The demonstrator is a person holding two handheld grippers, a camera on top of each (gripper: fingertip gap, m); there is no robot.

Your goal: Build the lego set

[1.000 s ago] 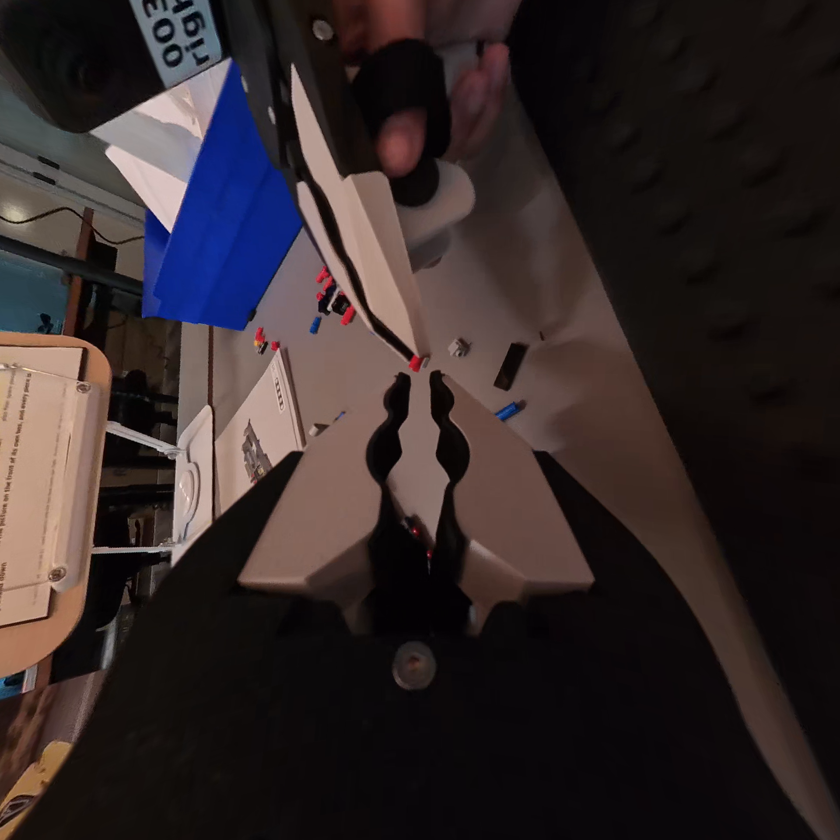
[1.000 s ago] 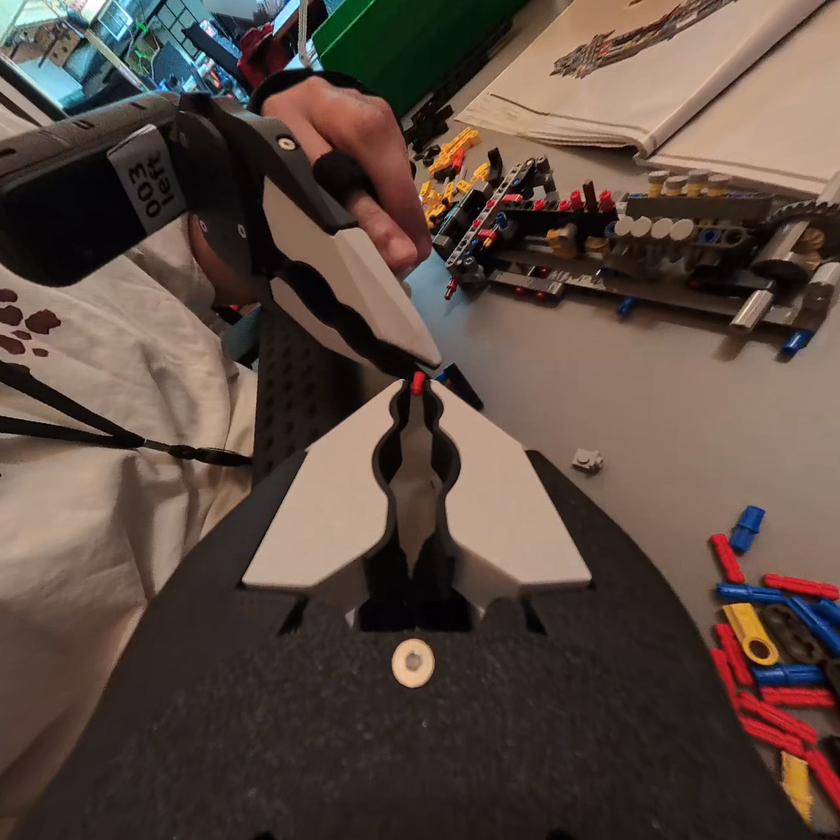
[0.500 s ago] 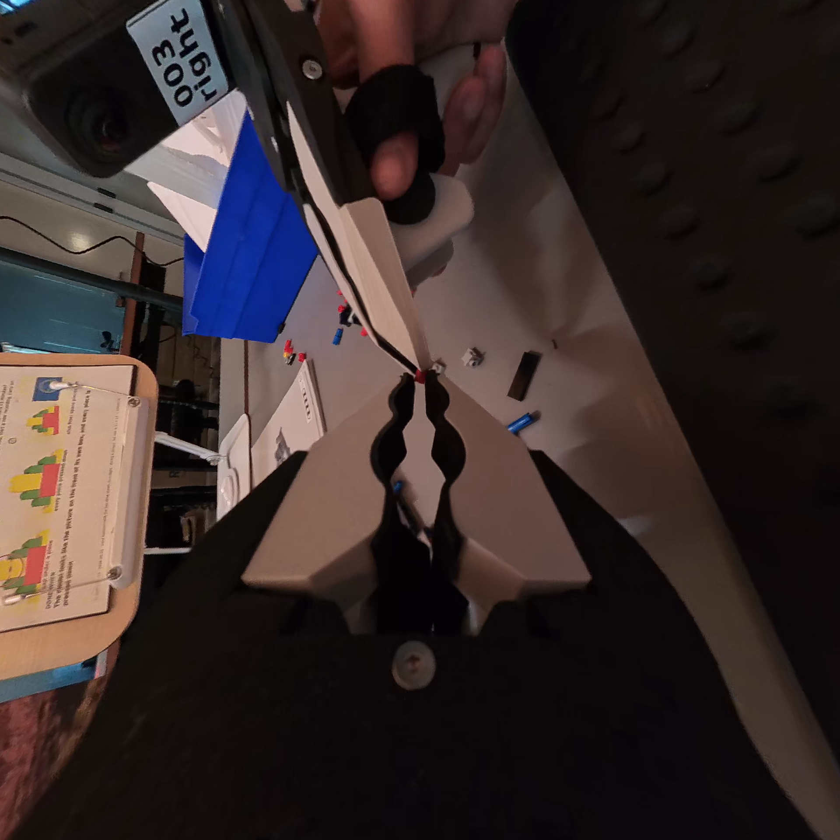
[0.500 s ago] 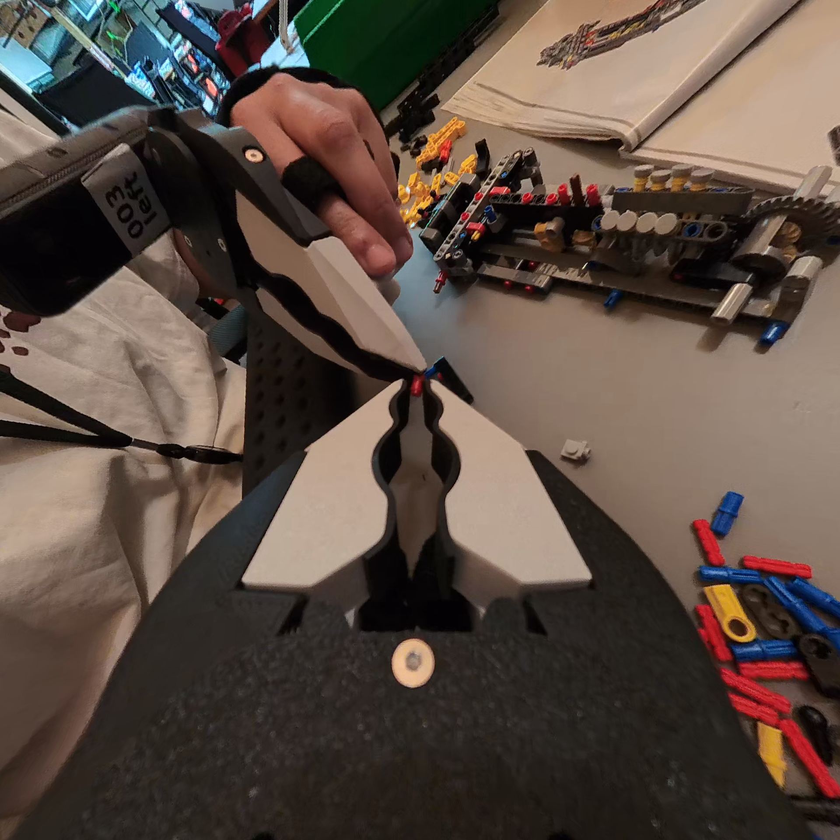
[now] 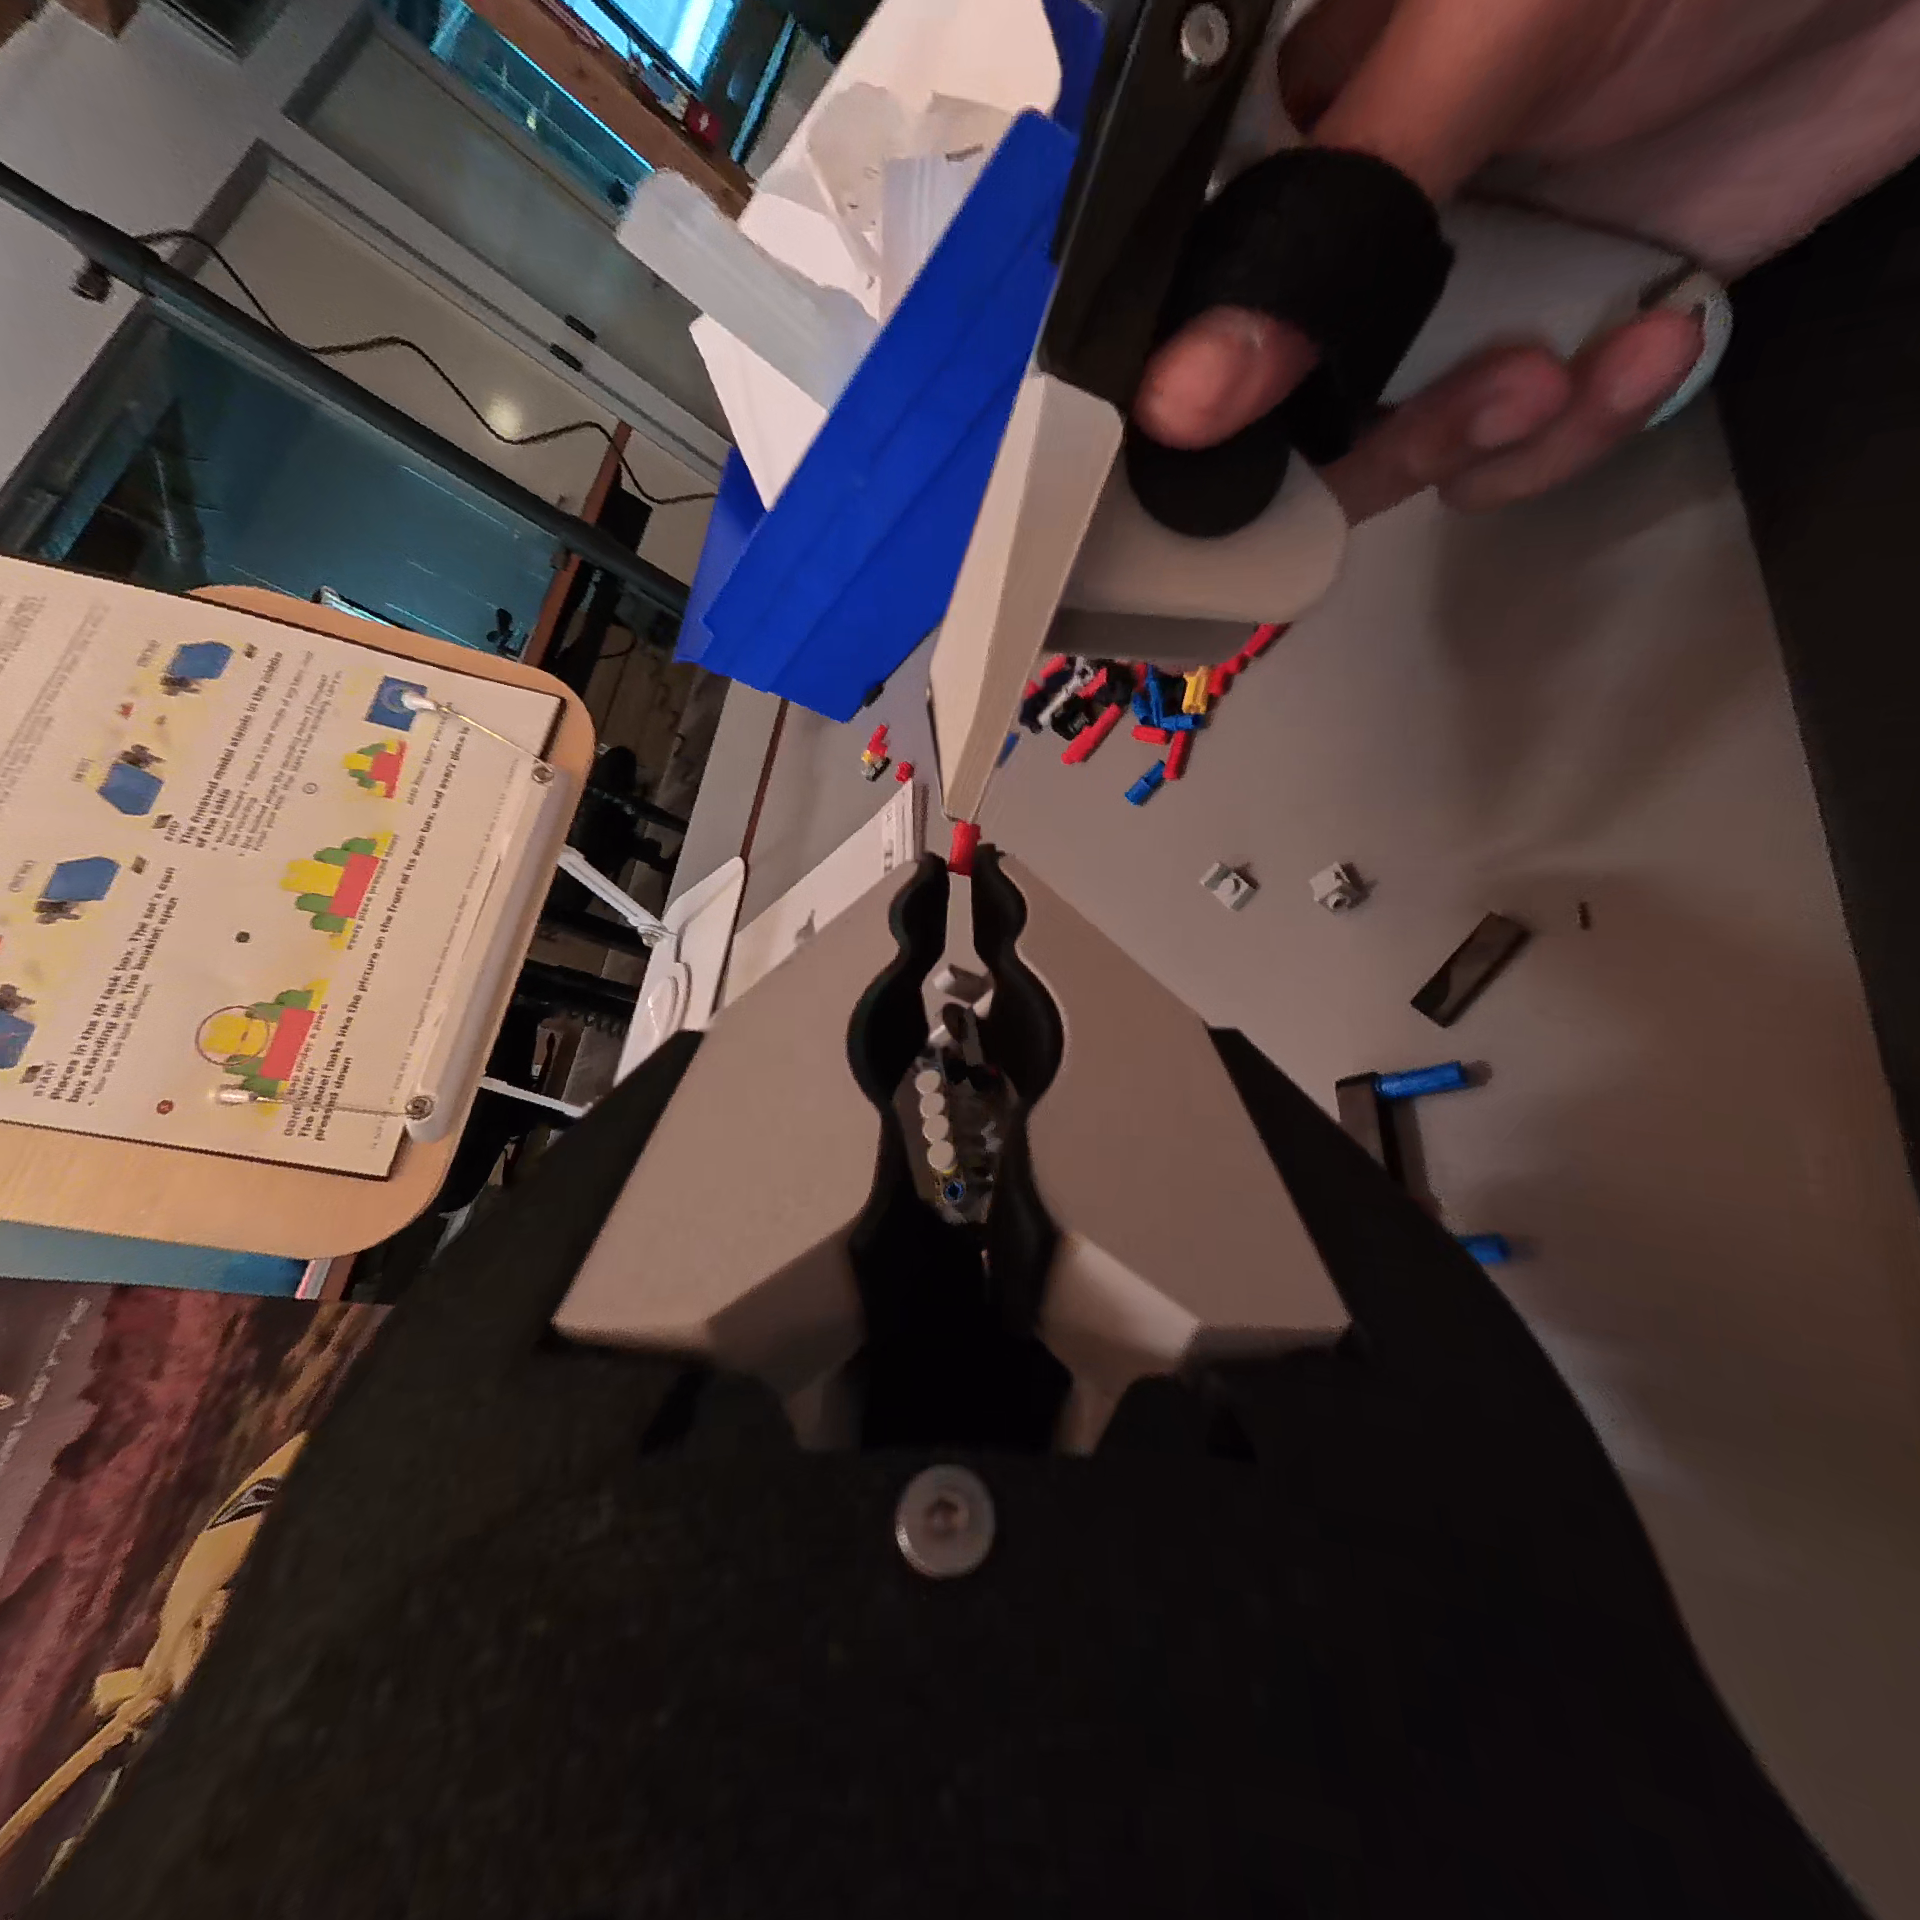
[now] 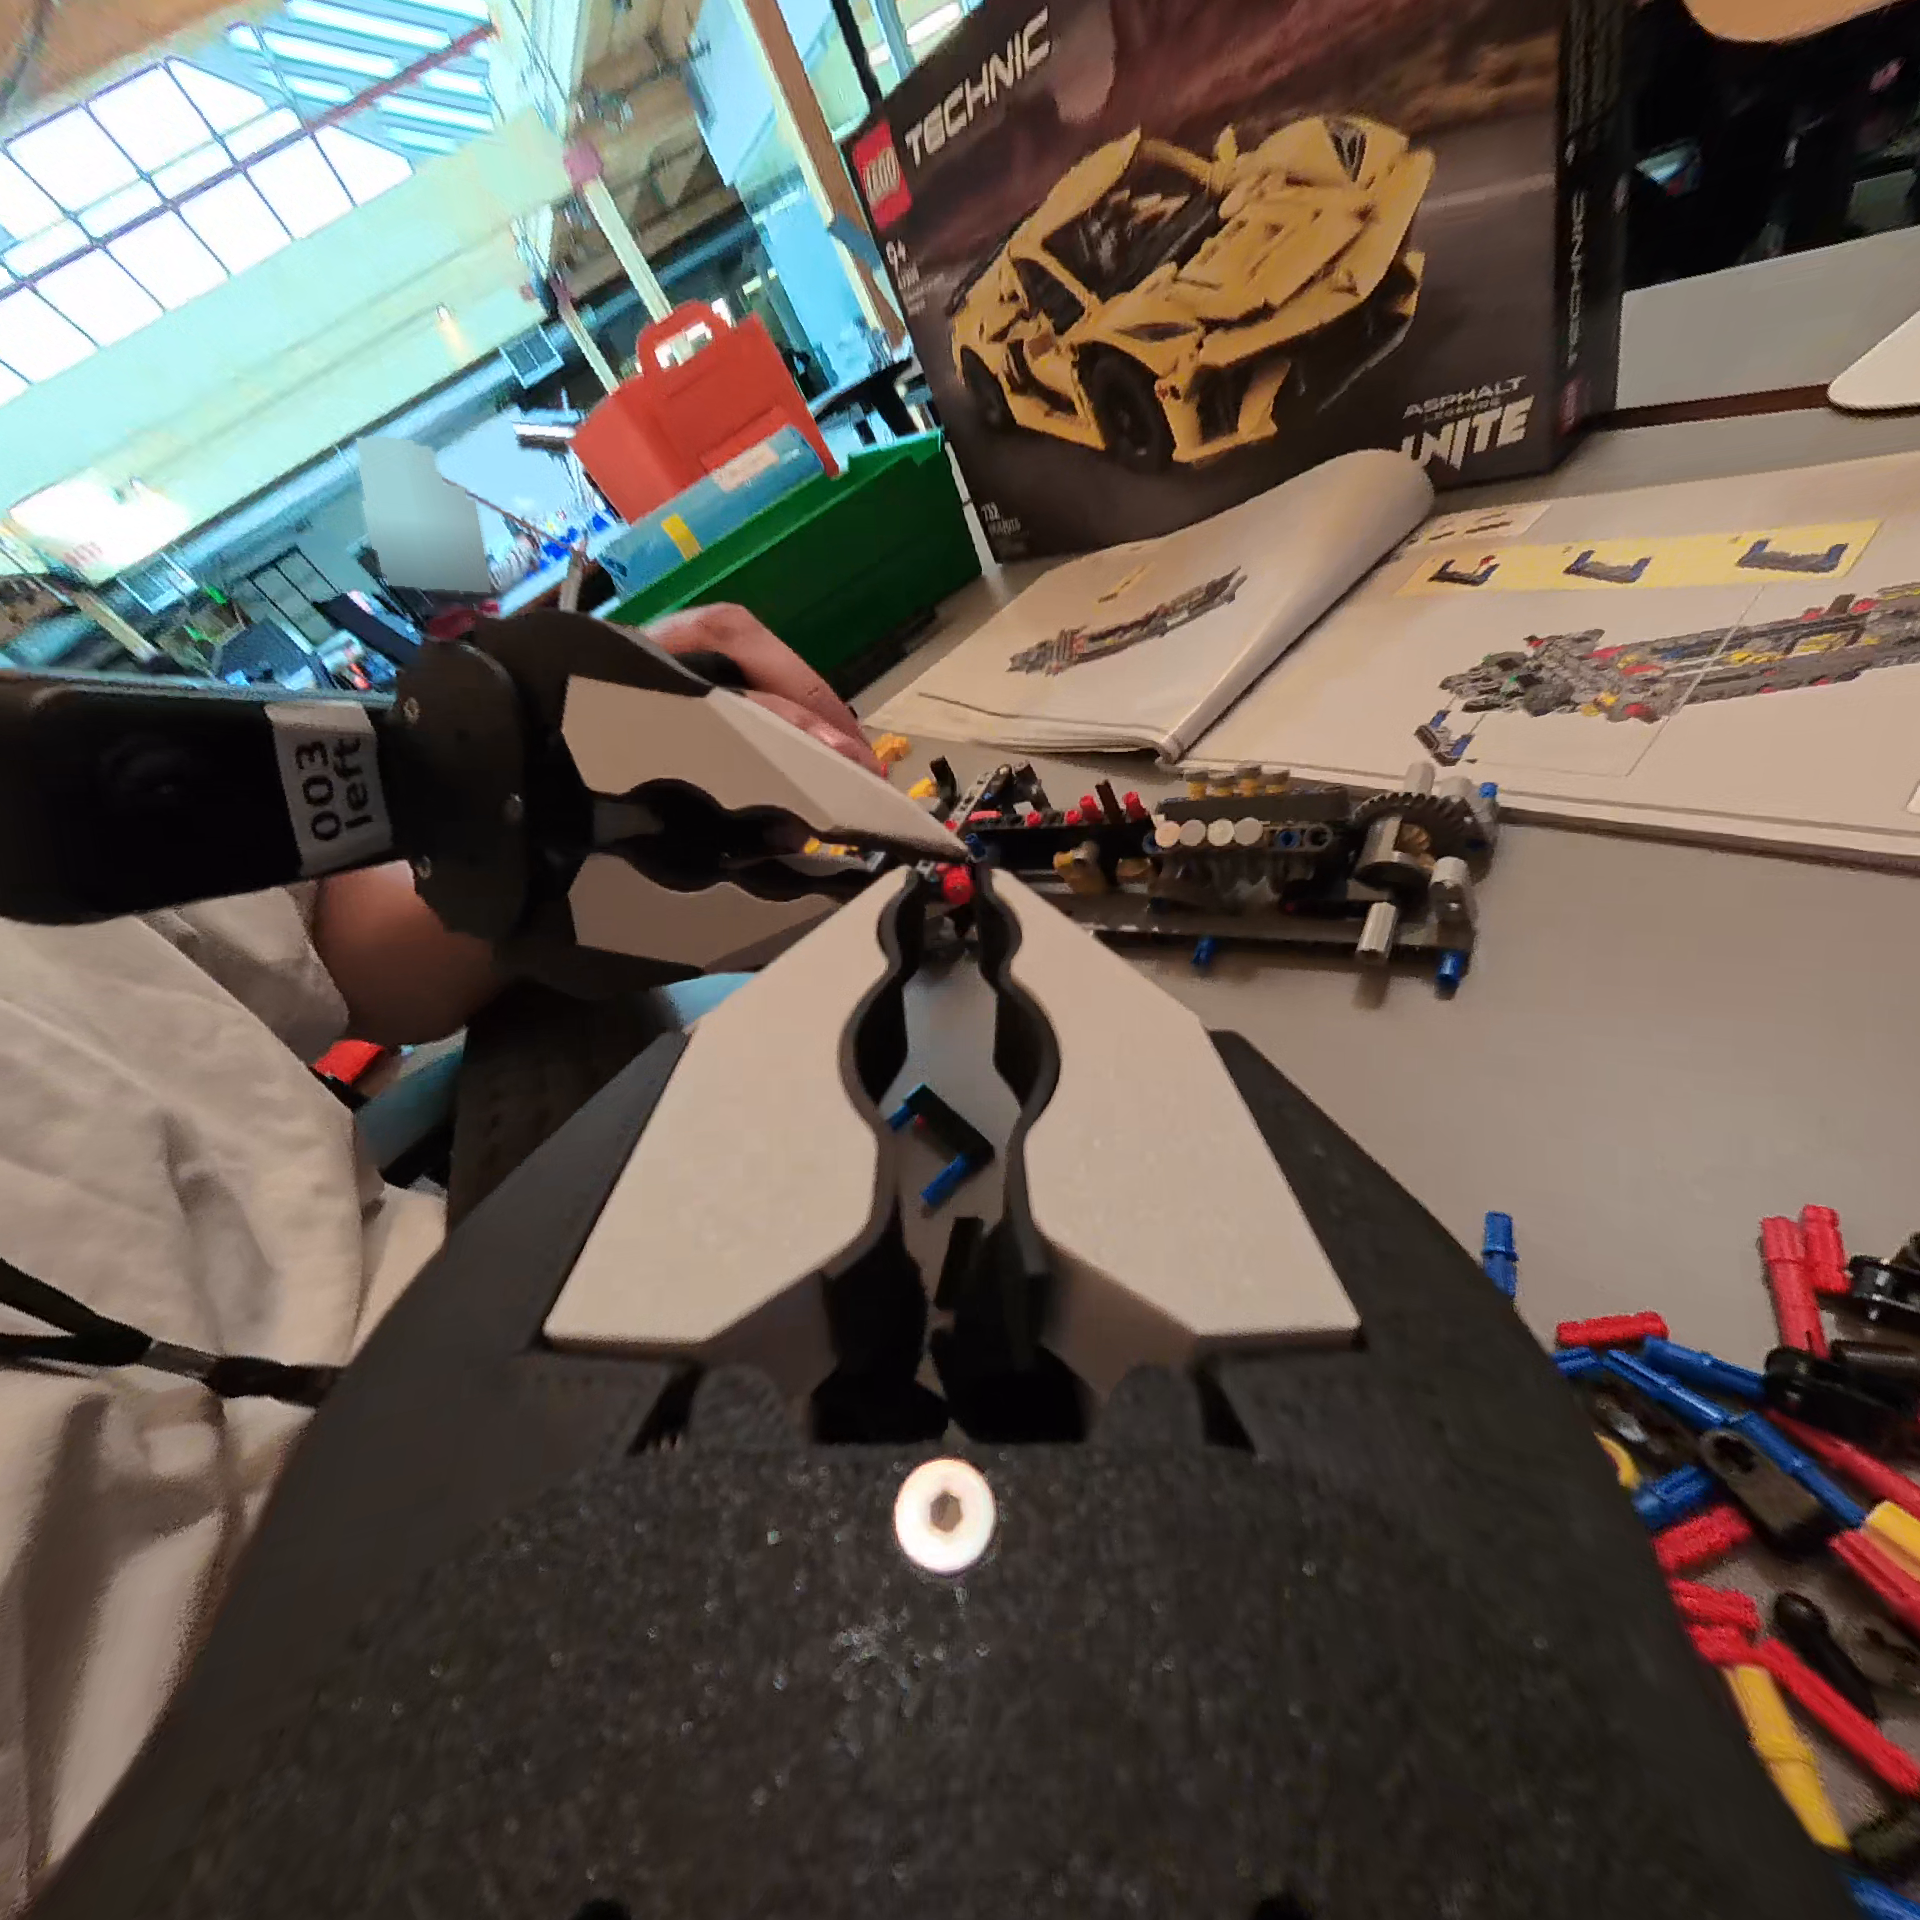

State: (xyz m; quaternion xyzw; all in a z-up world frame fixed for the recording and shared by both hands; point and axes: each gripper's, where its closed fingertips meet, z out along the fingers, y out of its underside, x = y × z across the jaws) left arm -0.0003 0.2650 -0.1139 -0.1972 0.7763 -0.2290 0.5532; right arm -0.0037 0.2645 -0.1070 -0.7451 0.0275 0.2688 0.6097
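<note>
left wrist view: left gripper tips pinched on red pin, right gripper tip touching it above grey table. right wrist view: right gripper clamped on same red pin, lego chassis just behind, loose pins nearby.

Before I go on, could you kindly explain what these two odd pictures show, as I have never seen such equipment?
There is no robot: a person holds a pincer-like tool in each hand, each carrying a camera looking along its two fingers. One picture is from the left tool, the other from the right tool; each also shows the other tool farther off. Their tips meet at a small red peg; which tool grips it I cannot tell. On the grey table lie a half-built model, an open instruction booklet, the set's box and loose pegs.
</note>
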